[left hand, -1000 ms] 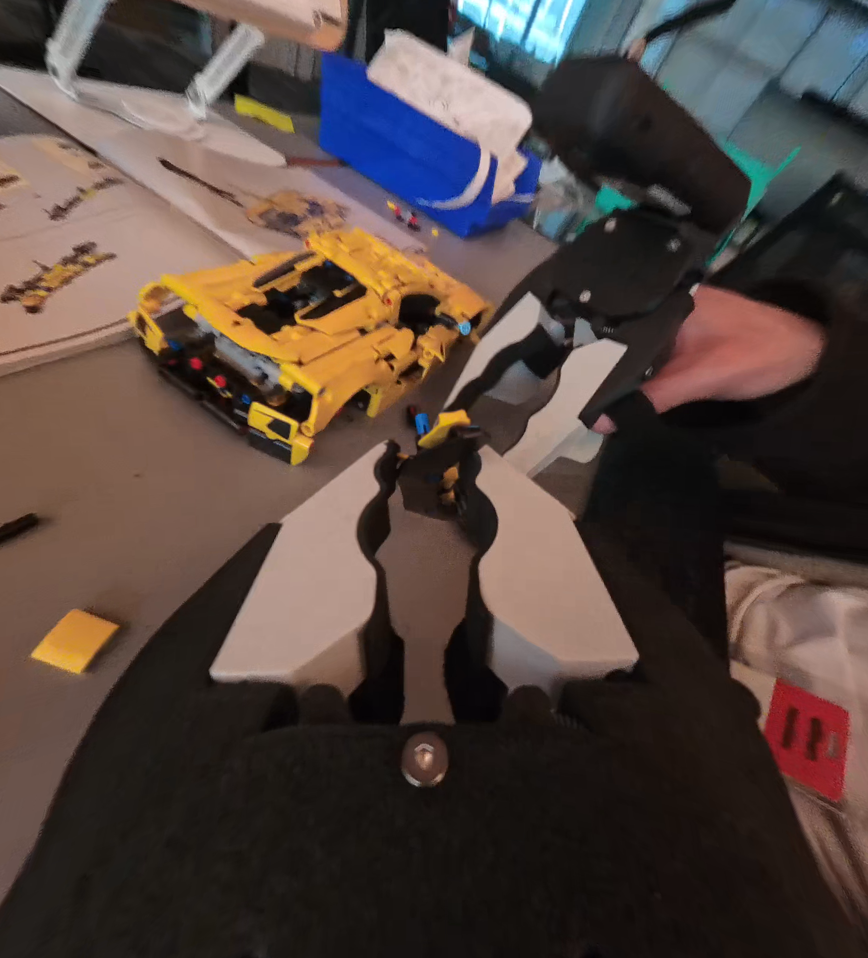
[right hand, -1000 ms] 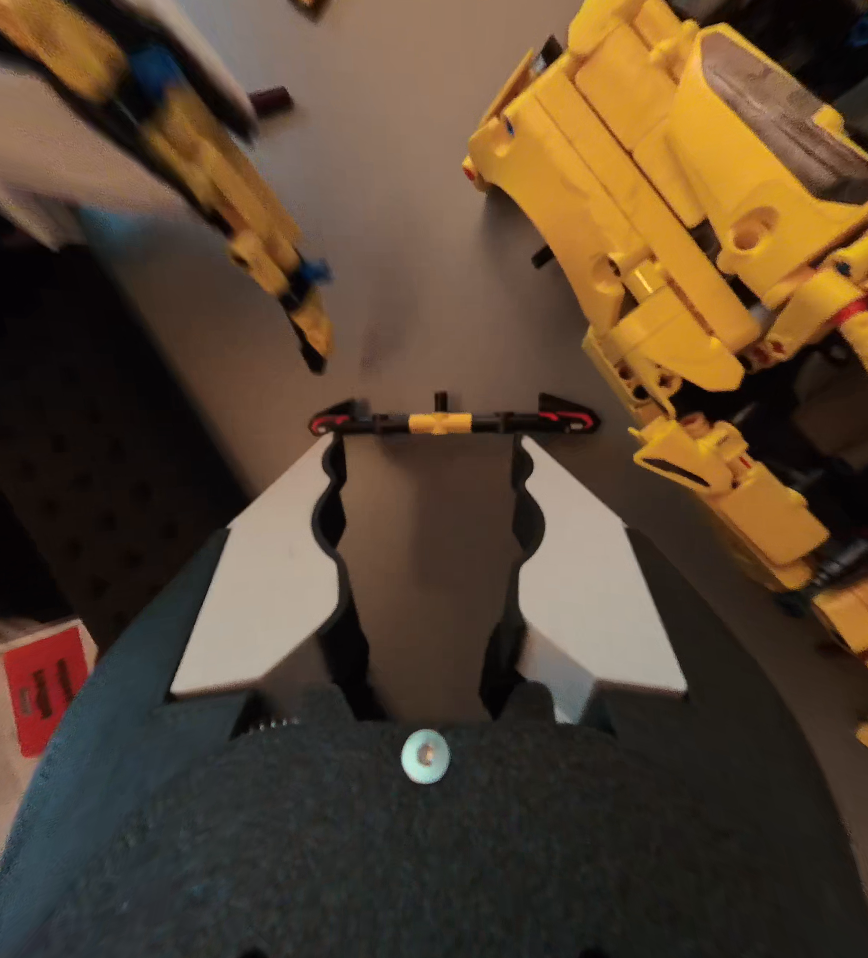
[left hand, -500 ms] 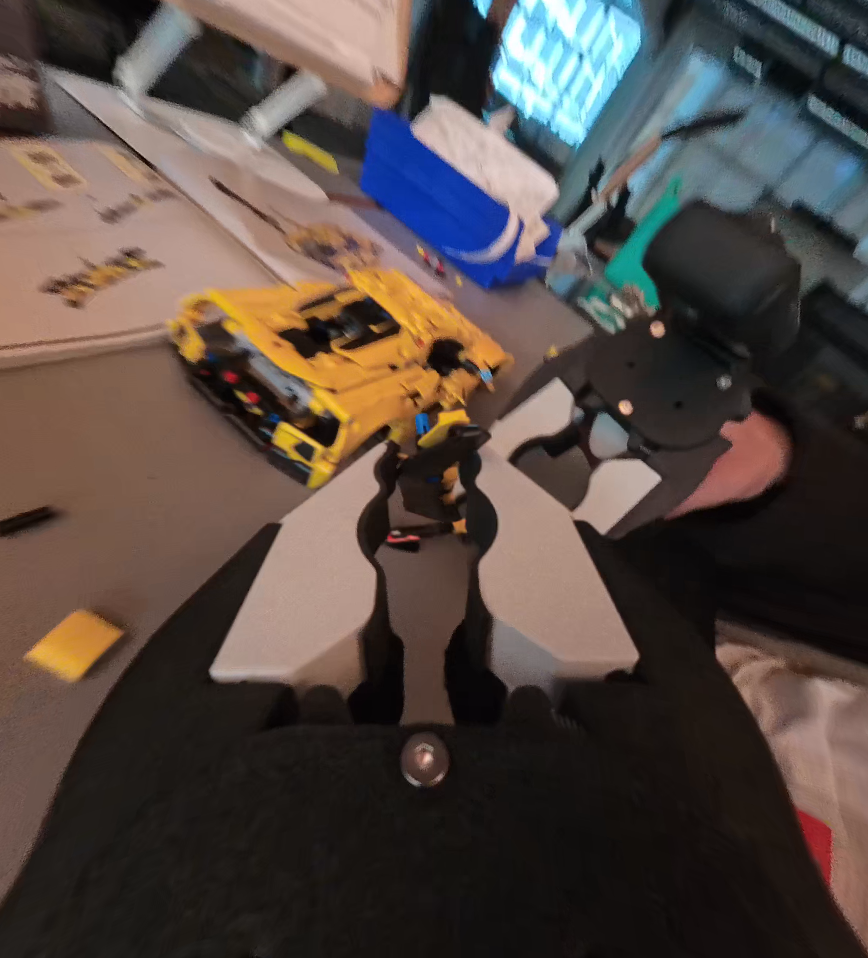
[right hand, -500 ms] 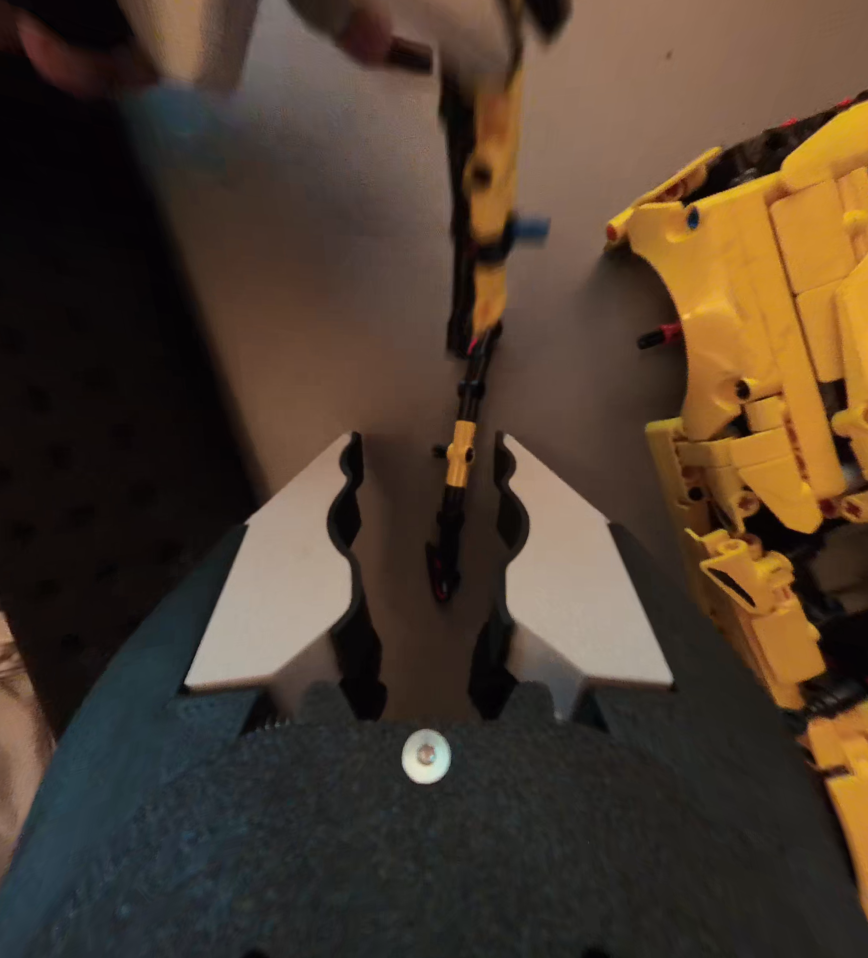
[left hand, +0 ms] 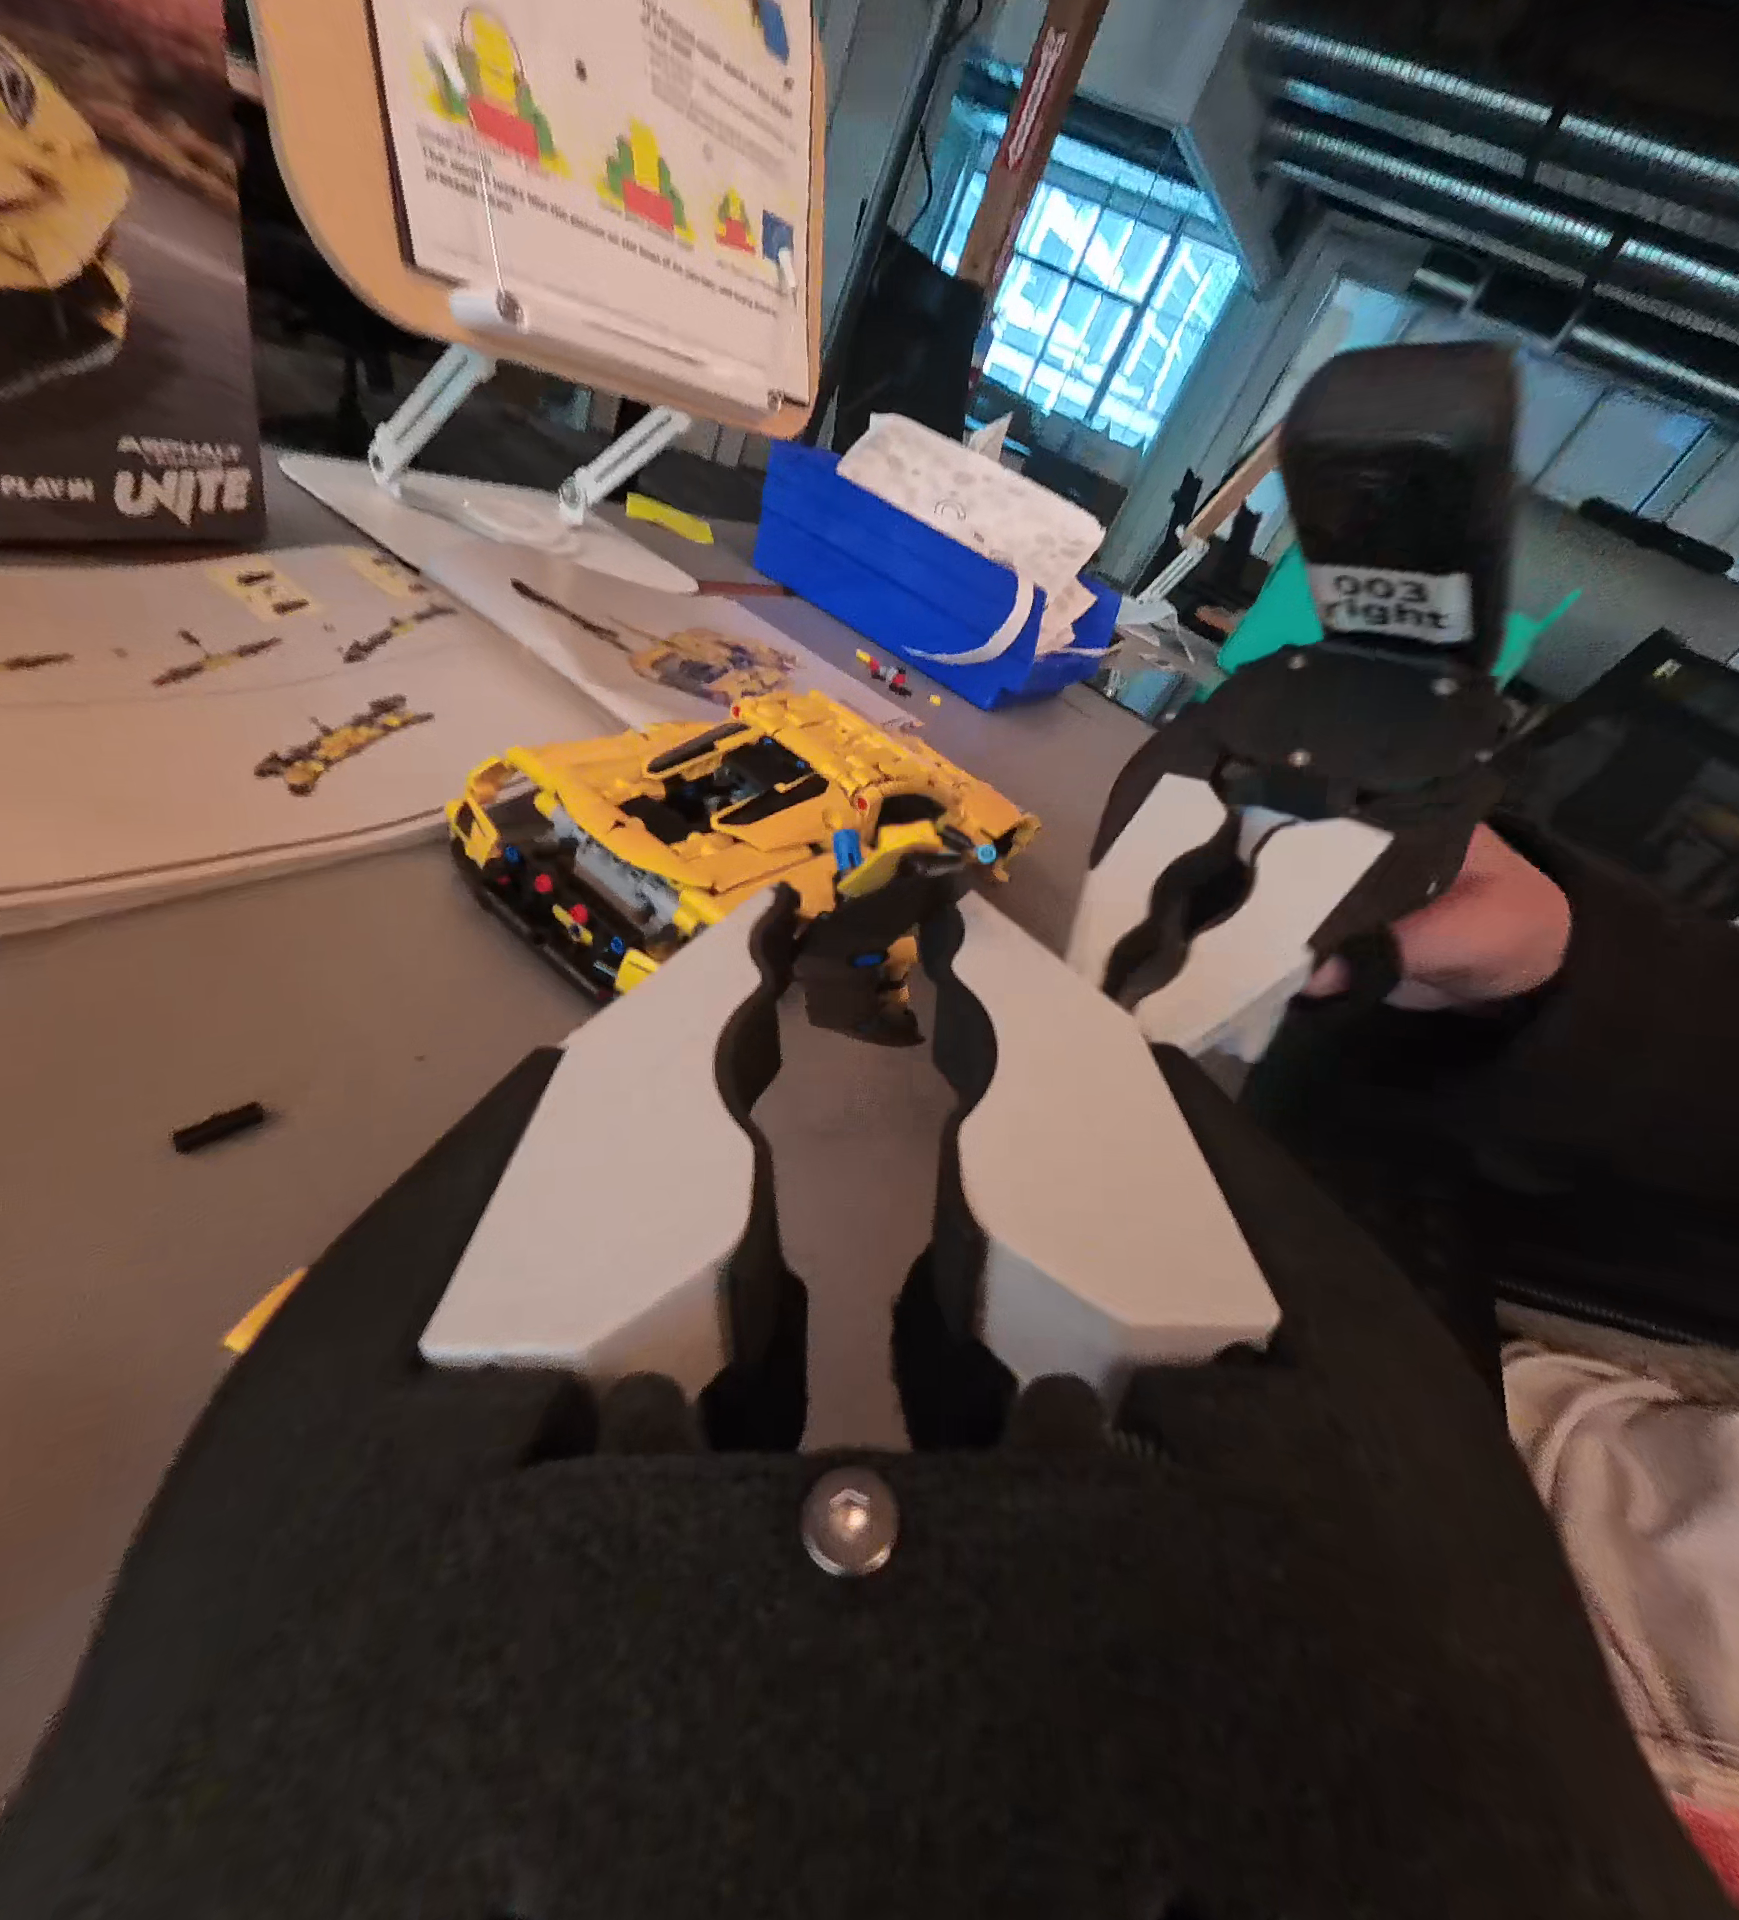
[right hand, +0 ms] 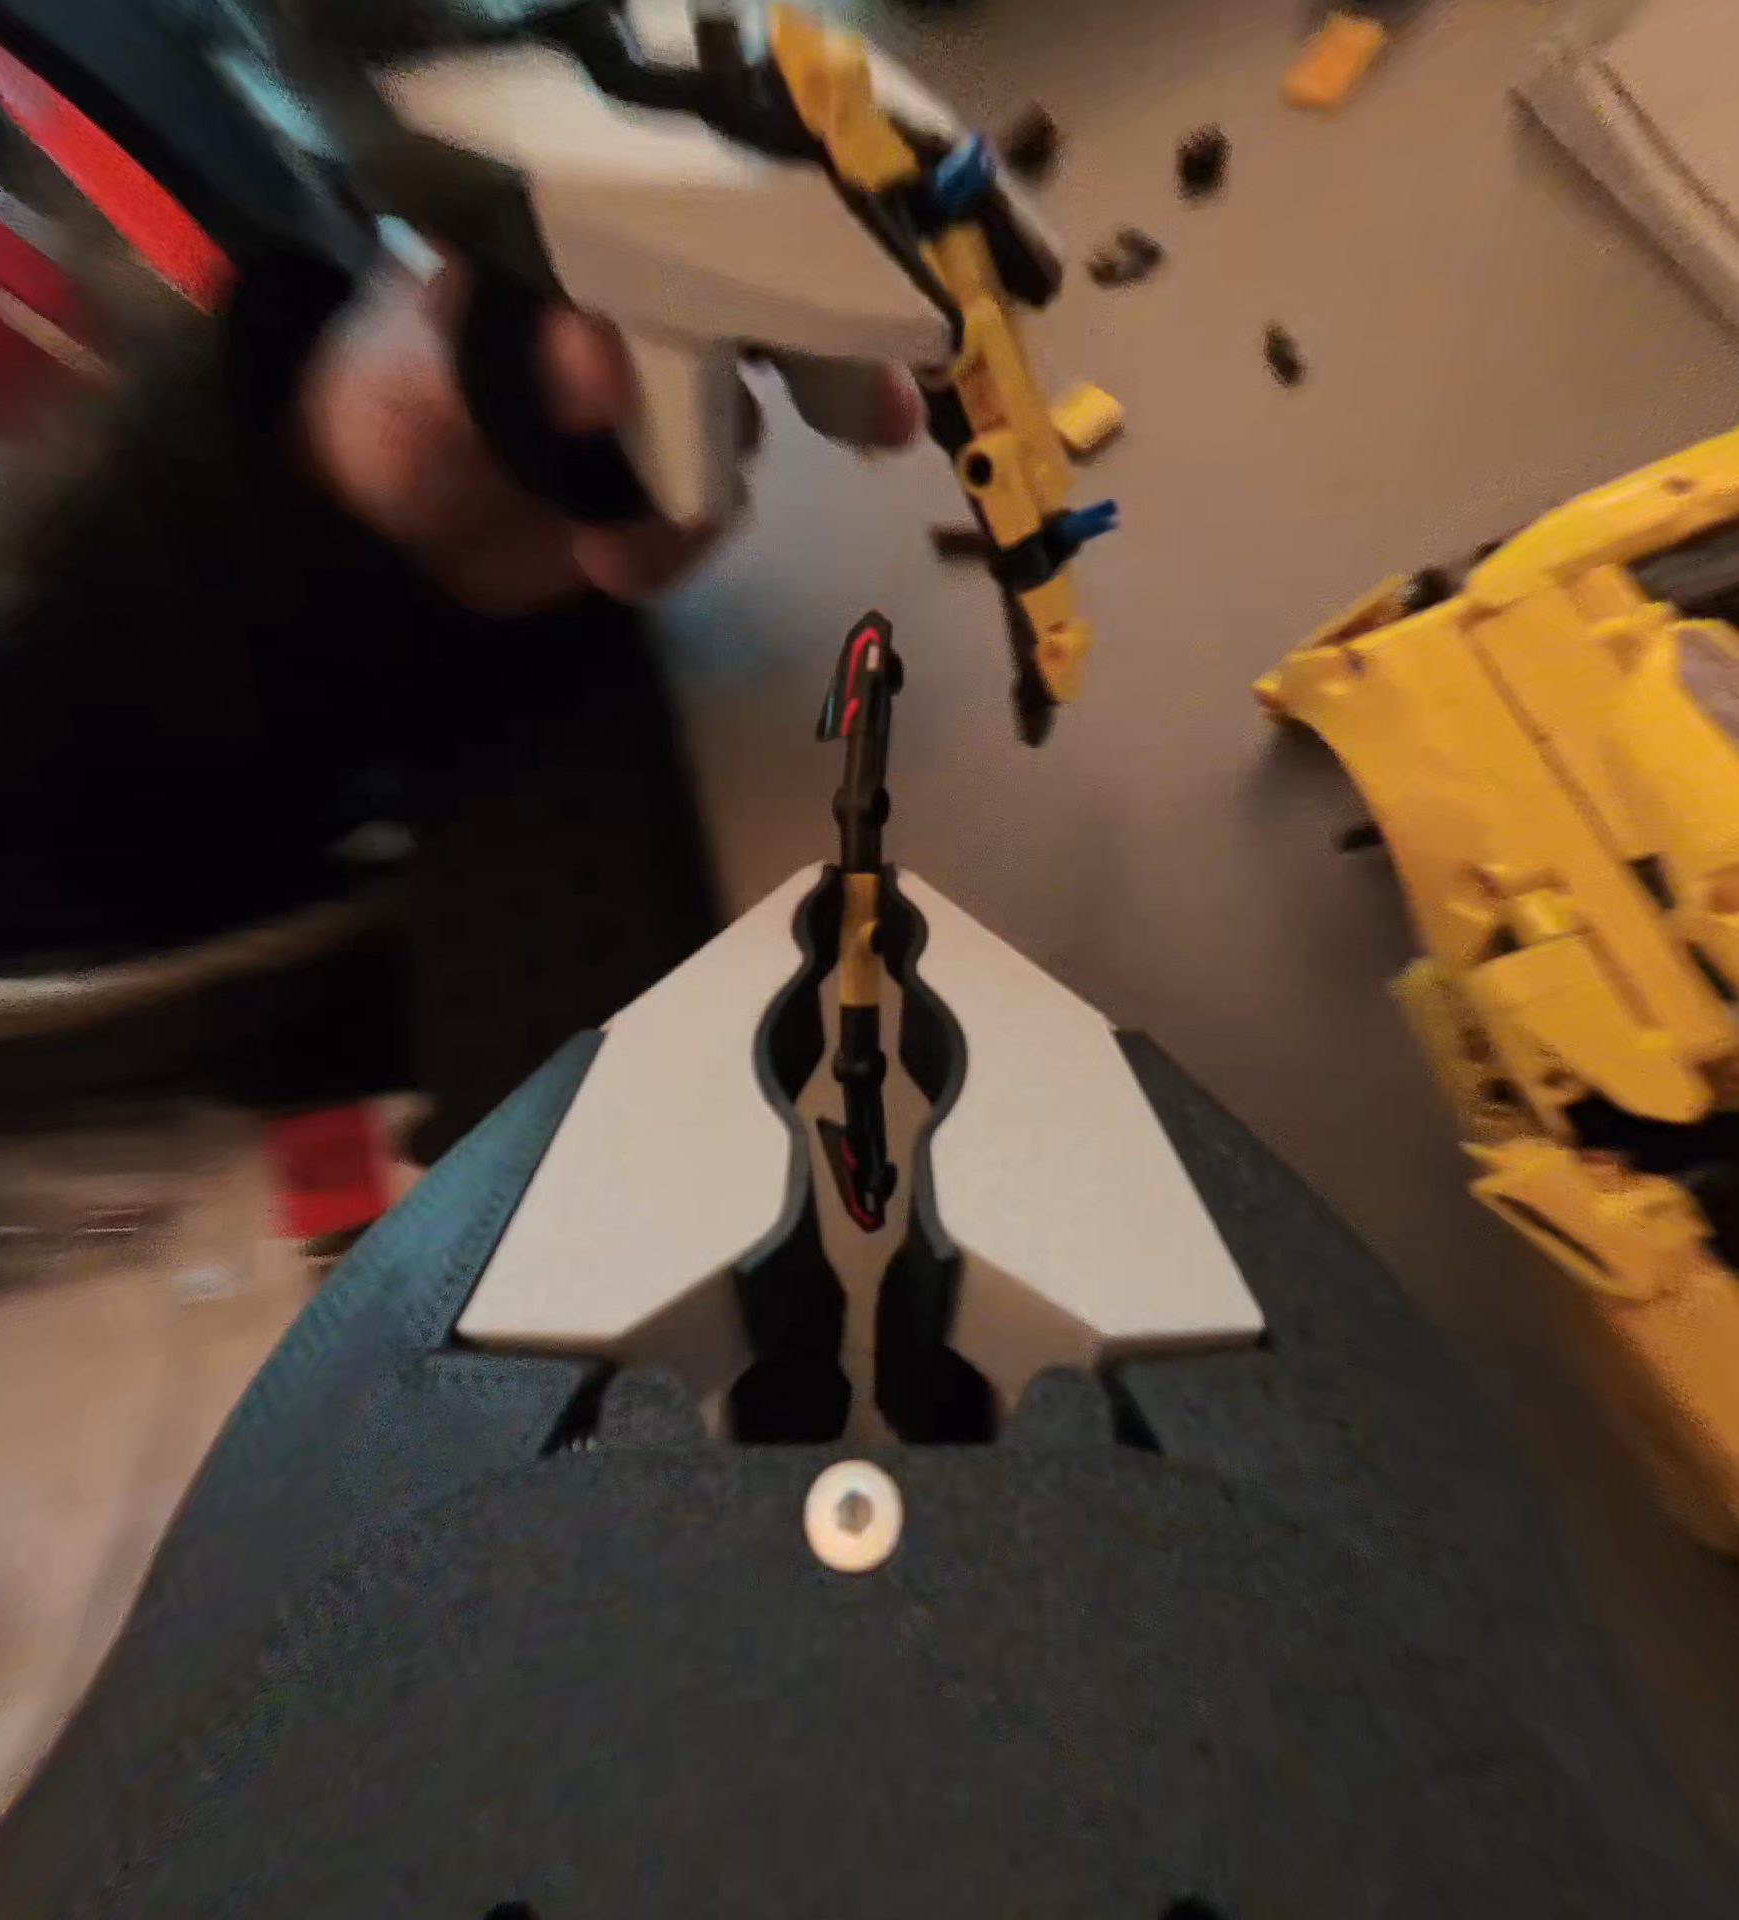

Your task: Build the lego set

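Now right claw (right hand: 860, 883) pinches thin lego rod (right hand: 862, 790).

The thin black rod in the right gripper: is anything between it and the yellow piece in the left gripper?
Nothing visible. In the right wrist view, only open air separates the rod and the yellow piece.

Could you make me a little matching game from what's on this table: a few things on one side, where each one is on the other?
Things:
1. yellow car model
2. thin black and yellow rod piece
3. blue bin
4. small black pin

Places:
A. at the back of the table
B. lying loose on the grey tabletop
C. clamped in the right gripper
D. standing beside the open instruction booklet

Pairs: 1-D, 2-C, 3-A, 4-B
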Demonstrator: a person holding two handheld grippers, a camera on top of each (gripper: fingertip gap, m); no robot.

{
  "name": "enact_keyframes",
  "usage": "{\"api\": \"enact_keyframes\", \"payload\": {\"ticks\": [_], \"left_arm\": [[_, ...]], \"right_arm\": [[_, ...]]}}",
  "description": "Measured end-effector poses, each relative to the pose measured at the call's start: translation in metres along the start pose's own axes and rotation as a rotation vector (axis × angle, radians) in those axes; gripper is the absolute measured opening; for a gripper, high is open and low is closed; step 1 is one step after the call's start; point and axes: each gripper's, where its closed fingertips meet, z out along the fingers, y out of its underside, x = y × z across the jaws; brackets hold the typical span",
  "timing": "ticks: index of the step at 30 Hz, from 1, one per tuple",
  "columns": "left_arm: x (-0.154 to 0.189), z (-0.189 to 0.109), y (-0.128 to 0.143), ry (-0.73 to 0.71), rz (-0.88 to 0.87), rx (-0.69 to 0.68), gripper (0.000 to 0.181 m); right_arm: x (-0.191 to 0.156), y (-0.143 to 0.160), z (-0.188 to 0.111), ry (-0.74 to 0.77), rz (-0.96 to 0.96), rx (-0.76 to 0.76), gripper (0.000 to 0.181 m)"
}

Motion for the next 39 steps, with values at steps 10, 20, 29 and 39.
{"api": "enact_keyframes", "payload": {"ticks": [10,20,29,39], "left_arm": [[0.041,0.021,0.03,0.131,0.12,-0.154,0.023],[0.036,0.026,0.044,0.083,0.153,-0.223,0.023],[0.012,0.019,0.035,-0.03,0.116,-0.179,0.023],[0.0,0.013,0.026,-0.059,0.037,-0.121,0.023]], "right_arm": [[-0.059,-0.018,-0.021,-0.646,0.324,0.207,0.006],[-0.006,0.012,0.014,-0.302,0.341,0.133,0.007],[-0.006,0.028,0.011,-0.319,0.362,-0.088,0.008],[0.011,0.056,-0.007,-0.397,0.199,-0.652,0.008]]}}
